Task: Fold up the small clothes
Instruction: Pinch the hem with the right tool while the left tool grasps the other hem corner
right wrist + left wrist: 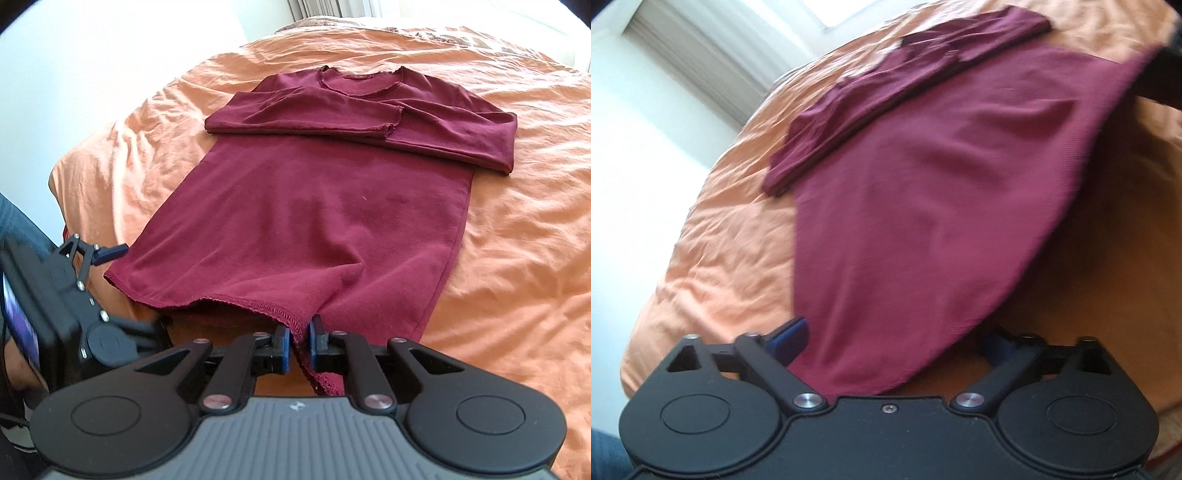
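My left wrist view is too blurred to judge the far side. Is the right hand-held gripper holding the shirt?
Observer: Yes. The right hand-held gripper is shut on the hem of the shirt and lifts it there.
Operator: Are the sleeves tucked in?
Observer: Both sleeves lie folded across the chest, and one cuff ends near the middle.
Operator: Where is my gripper along that hem?
Observer: The left hand-held gripper sits at the hem's left corner, open.
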Demonstrator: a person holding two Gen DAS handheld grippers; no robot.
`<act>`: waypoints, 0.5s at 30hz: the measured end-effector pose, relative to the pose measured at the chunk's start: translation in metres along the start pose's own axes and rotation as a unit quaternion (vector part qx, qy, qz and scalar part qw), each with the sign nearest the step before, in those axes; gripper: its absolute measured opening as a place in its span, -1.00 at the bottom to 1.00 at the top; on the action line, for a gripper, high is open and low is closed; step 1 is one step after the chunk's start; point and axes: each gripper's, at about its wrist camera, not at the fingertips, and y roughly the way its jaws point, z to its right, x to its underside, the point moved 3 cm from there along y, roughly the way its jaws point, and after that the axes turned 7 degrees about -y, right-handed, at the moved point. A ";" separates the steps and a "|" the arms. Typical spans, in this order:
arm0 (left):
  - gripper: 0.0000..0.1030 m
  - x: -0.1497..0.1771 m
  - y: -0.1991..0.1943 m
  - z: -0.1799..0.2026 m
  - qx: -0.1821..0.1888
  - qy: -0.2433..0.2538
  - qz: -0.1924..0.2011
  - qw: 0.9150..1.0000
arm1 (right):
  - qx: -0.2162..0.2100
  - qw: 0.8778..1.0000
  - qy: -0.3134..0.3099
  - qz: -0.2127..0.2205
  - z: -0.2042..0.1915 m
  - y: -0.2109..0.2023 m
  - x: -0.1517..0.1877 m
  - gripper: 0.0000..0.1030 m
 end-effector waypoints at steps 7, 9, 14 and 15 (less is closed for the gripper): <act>-0.15 0.008 0.006 -0.037 -0.016 -0.006 -0.012 1.000 | 0.003 1.000 0.020 -0.001 0.003 0.001 0.012 -0.79; -0.41 0.010 0.008 -0.044 -0.017 -0.013 -0.018 1.000 | 0.005 1.000 0.024 -0.005 0.004 0.002 0.017 -0.79; -0.83 0.008 0.001 -0.053 -0.010 -0.028 -0.014 0.999 | 0.012 0.999 0.037 -0.007 0.007 0.003 0.023 -0.79; -0.84 0.006 -0.002 -0.054 -0.011 -0.029 -0.010 0.999 | 0.015 0.999 0.039 -0.008 0.006 0.004 0.023 -0.79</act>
